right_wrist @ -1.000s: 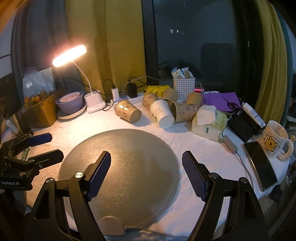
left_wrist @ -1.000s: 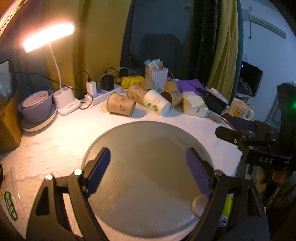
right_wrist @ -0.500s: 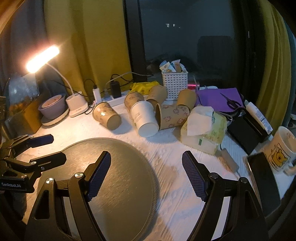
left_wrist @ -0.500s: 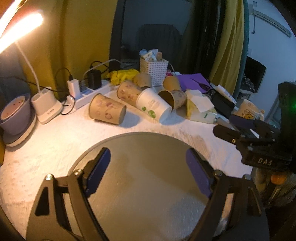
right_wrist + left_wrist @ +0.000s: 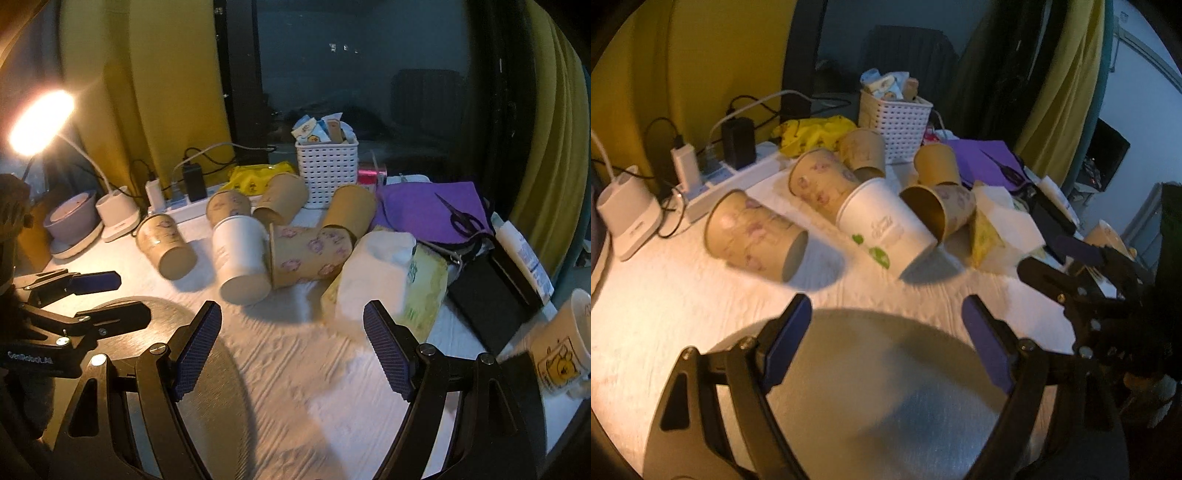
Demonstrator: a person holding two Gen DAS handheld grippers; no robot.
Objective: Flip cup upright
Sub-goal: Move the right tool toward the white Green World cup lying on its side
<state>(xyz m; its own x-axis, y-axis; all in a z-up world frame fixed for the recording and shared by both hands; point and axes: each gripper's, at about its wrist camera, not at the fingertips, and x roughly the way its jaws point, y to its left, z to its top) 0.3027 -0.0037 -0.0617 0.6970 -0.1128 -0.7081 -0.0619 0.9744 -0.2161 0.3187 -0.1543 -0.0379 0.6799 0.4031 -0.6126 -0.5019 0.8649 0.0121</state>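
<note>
Several paper cups lie on their sides in a cluster on the white cloth. A white cup with green print [image 5: 886, 230] [image 5: 242, 258] lies in the middle, a tan flowered cup [image 5: 753, 236] [image 5: 164, 245] to its left, and a tan cup with its mouth showing [image 5: 938, 210] [image 5: 308, 254] to its right. My left gripper [image 5: 886, 336] is open and empty, short of the cups, over the round grey tray [image 5: 879, 398]. My right gripper [image 5: 291, 343] is open and empty, in front of the white cup and the tissue pack. The left gripper also shows in the right wrist view [image 5: 110, 299].
A white basket [image 5: 327, 171], power strip [image 5: 731, 181] and lamp base [image 5: 626, 218] stand behind the cups. A yellow tissue pack [image 5: 391, 284], purple cloth with scissors [image 5: 432, 210], black case [image 5: 491, 295] and mug [image 5: 565, 350] sit to the right. A bowl [image 5: 72, 219] stands far left.
Both grippers have moved forward and to the right toward the cup cluster, so the cups look larger and the grey tray has slid back under them. Both stay open.
</note>
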